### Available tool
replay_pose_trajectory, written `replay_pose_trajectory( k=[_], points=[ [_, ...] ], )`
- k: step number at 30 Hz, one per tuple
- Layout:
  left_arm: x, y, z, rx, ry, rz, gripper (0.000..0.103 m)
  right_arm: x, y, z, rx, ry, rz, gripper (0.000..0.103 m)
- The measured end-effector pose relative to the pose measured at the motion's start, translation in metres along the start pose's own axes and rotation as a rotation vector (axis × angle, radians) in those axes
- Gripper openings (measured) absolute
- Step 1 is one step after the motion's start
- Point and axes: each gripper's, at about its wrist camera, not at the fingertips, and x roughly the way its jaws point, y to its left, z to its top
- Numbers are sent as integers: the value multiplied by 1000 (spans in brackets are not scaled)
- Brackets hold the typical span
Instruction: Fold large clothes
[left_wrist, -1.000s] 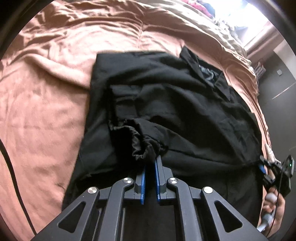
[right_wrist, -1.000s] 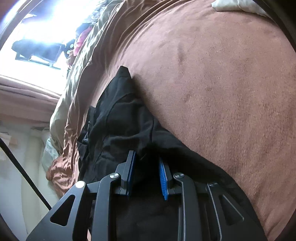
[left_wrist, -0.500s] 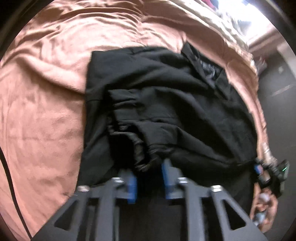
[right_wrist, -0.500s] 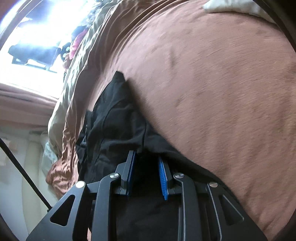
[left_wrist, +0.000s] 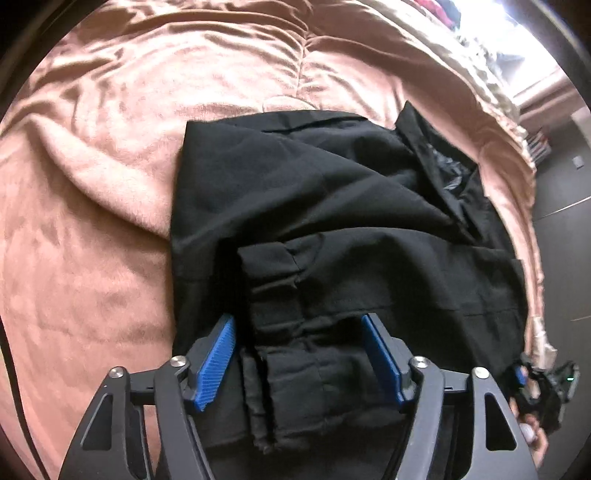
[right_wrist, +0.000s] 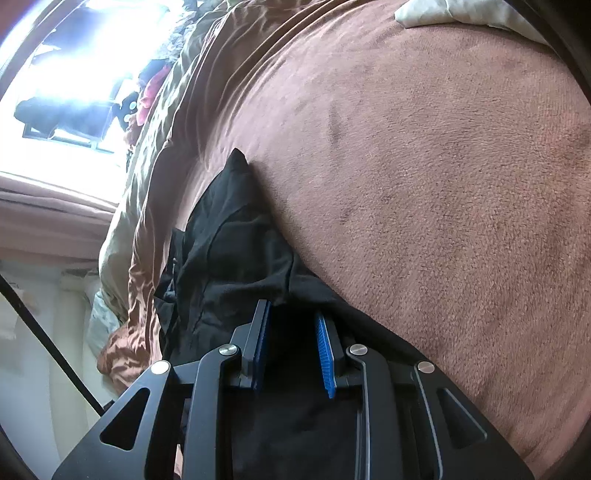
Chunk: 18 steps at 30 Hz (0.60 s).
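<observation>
Item: black garment (left_wrist: 332, 206), on the pink bed blanket (left_wrist: 92, 229), partly folded, sleeve laid across the body. My left claw (left_wrist: 299, 354) is spreading; cuff between, untouched. My right claw (right_wrist: 291, 343) pinches a black fold. Remaining, I judge: further folds, smoothing.

Daylight from a blown-out window (right_wrist: 70, 70) top left in right wrist view, top right in left wrist view. Black garment (left_wrist: 332, 206) reads near detail-less; fisheye bends edges w/ dark vignette, slight blur.
</observation>
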Motion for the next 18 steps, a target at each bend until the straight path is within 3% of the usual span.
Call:
replay_pose_trajectory(
  k=[2, 5, 8, 11, 15, 18],
  points=[
    [2, -11, 1, 68, -7, 103, 38, 0, 1, -2, 3, 8, -1, 21],
    [-2, -22, 2, 131, -41, 150, 31, -3, 3, -11, 33, 65, 40, 22],
    [-22, -29, 3, 162, -120, 168, 29, -14, 13, -22, 10, 100, 107, 22],
    [-38, -32, 5, 184, -174, 200, 29, -23, 32, -20, -91, 71, 137, 22],
    [-24, -26, 6, 188, -87, 214, 34, -12, 53, -3, -253, -28, 70, 22],
    [-15, -21, 2, 196, -50, 239, 38, 10, 64, 0, -351, -34, 52, 22]
  ],
)
